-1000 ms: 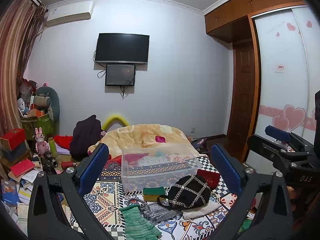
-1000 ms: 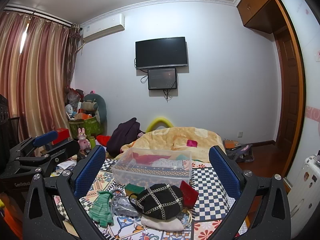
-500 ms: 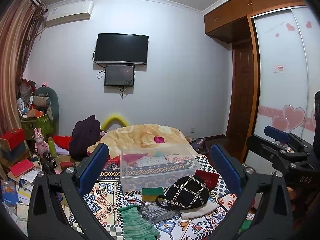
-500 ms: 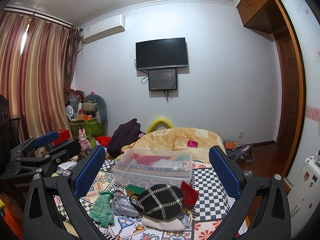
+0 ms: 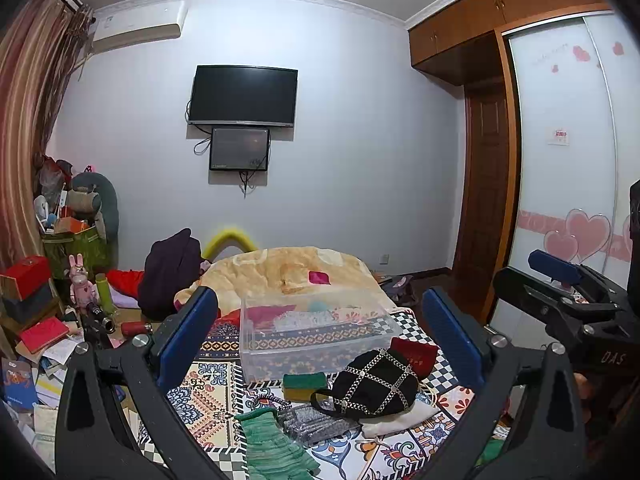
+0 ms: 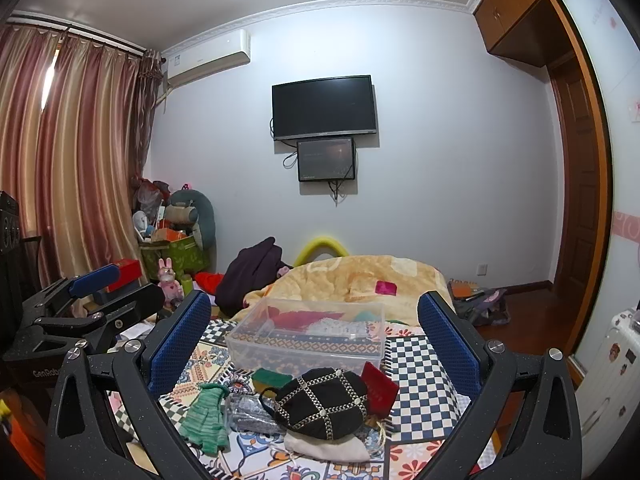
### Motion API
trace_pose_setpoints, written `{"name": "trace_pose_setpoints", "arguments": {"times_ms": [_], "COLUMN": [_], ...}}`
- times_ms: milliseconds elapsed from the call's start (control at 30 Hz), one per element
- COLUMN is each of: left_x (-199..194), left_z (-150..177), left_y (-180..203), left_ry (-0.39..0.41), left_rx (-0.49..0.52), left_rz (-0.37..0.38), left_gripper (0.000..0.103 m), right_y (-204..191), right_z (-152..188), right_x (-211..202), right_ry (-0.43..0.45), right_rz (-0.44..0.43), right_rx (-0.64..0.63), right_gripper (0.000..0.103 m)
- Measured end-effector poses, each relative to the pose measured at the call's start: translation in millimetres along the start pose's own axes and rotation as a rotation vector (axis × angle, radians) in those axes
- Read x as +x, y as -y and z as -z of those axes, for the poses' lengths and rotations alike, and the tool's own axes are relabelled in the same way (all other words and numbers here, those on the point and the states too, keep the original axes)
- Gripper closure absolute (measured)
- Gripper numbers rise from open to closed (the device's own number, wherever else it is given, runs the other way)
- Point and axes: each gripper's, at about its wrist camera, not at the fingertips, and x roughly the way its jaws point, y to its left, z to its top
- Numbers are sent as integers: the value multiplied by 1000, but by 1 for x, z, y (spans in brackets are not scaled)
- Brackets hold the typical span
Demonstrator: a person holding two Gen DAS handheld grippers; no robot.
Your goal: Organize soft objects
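Soft things lie on a patterned cloth in front of me: a green knit glove (image 5: 276,448) (image 6: 205,416), a grey sparkly piece (image 5: 316,422) (image 6: 246,408), a black cap with chain trim (image 5: 372,384) (image 6: 324,400), a white cloth under it (image 6: 326,446), a green-yellow sponge (image 5: 305,385) (image 6: 272,378) and a red pouch (image 5: 414,354) (image 6: 380,388). A clear plastic box (image 5: 316,332) (image 6: 308,336) stands behind them. My left gripper (image 5: 320,332) is open and empty above them. My right gripper (image 6: 314,332) is open and empty too.
A yellow quilt (image 5: 296,268) lies behind the box, with a dark garment (image 5: 168,272) at its left. Boxes, books and toys crowd the left floor (image 5: 36,320). A wardrobe (image 5: 560,160) and door stand at right. A suitcase (image 6: 612,360) is at far right.
Both views shift very slightly; the objects sit marginally lower in the right wrist view. Both grippers stay open and nothing on the cloth has moved.
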Motion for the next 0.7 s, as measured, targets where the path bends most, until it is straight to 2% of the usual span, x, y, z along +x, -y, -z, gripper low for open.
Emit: {"name": "trace_pose_setpoints", "arguments": {"times_ms": [300,400,700], "left_x": [14,25,63], "left_z": [9,20,71], "left_y": [-6,-10,-30], "left_ry": [-69,-126,-332], "left_rx": [-7,-17,-46], "left_rz": [7,4,-46], "left_gripper": [0,0,0], "right_y": [2,6,21], "right_z": [7,14,50], "right_x": [8,13,40], "right_ry": [-33,-66,-237], "right_rz": [2,-5,-10], "right_rx": [4,7,30], "right_gripper": [0,0,0]}}
